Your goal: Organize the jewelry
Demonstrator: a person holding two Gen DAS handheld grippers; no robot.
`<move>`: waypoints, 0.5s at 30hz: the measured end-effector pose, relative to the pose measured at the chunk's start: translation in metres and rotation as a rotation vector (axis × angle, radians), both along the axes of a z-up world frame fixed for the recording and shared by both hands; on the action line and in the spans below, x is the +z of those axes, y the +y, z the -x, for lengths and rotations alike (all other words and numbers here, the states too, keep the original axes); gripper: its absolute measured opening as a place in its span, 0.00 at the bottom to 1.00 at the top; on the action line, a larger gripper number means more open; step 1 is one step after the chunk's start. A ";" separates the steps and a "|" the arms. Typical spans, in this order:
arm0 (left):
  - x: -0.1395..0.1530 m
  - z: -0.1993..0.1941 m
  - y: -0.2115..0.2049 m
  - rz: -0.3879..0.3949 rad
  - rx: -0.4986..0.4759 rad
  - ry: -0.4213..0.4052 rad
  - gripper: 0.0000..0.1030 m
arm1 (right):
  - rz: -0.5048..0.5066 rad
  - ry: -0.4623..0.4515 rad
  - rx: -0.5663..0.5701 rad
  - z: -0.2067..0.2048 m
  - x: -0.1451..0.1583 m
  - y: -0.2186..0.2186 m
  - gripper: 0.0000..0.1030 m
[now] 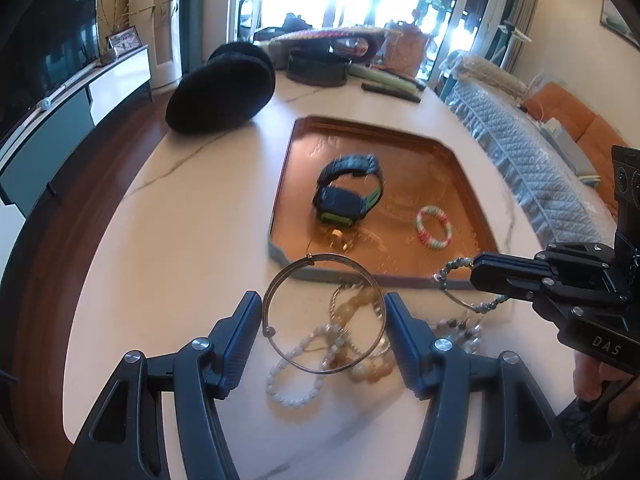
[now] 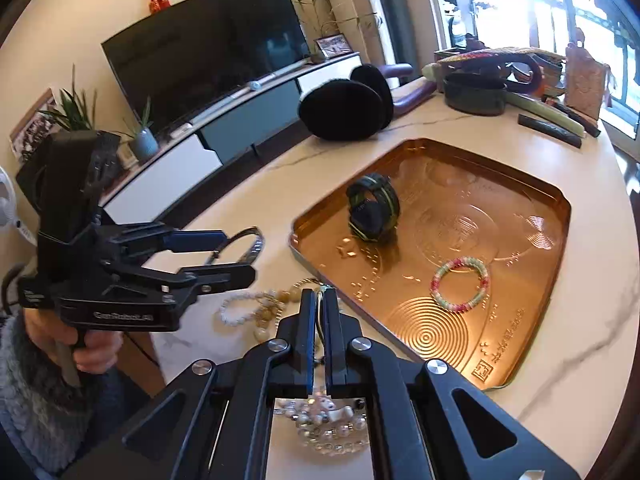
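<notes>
- The left gripper [image 1: 324, 332] is held wide apart, yet a thin metal bangle [image 1: 324, 314] spans its two fingers and appears braced between them, lifted above the pile.
- The right gripper [image 2: 318, 316] is clenched on a beaded wire bracelet [image 1: 468, 286], pinched at one side so that the loop hangs free toward the tray.
- A copper tray [image 2: 516, 344] is set on the far side of the marble table [image 1: 180, 264]; a watch [image 1: 348, 196], a pink-and-green bracelet [image 1: 434, 227] and a small gold piece [image 1: 338, 236] are already gathered in it, presumably as the sorting destination.
- A tangle of pale bead bracelets [image 1: 320, 356] is left on the near table, unsorted.
- Both held pieces are kept just near the tray's near edge, judged ready for placing inside.
</notes>
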State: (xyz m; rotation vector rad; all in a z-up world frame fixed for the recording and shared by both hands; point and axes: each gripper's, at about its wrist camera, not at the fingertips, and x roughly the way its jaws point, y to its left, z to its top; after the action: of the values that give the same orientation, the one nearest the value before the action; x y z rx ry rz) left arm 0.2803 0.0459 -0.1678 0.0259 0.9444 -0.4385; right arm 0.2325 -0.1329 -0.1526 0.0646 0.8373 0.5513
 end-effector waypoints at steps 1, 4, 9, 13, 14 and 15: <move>0.005 0.001 -0.002 0.009 -0.002 -0.015 0.61 | 0.003 -0.009 0.000 0.001 0.004 0.000 0.03; 0.018 0.003 -0.008 0.028 0.001 -0.052 0.61 | -0.006 -0.050 -0.034 0.002 0.017 -0.005 0.03; 0.039 0.006 -0.022 0.063 0.011 -0.125 0.61 | -0.058 -0.103 -0.102 0.006 0.035 -0.017 0.03; 0.055 0.013 -0.042 0.104 -0.011 -0.201 0.61 | -0.084 -0.141 -0.153 0.009 0.043 -0.030 0.03; 0.058 0.014 -0.045 0.107 -0.016 -0.213 0.61 | -0.088 -0.138 -0.156 0.008 0.044 -0.034 0.03; 0.061 0.014 -0.053 0.106 -0.025 -0.233 0.61 | -0.088 -0.138 -0.161 0.007 0.044 -0.038 0.03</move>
State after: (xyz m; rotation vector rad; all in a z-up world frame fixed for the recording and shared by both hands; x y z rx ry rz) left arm 0.2659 -0.0071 -0.1068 -0.0071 0.6916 -0.4970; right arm 0.2255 -0.1707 -0.1086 0.1712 0.6665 0.4357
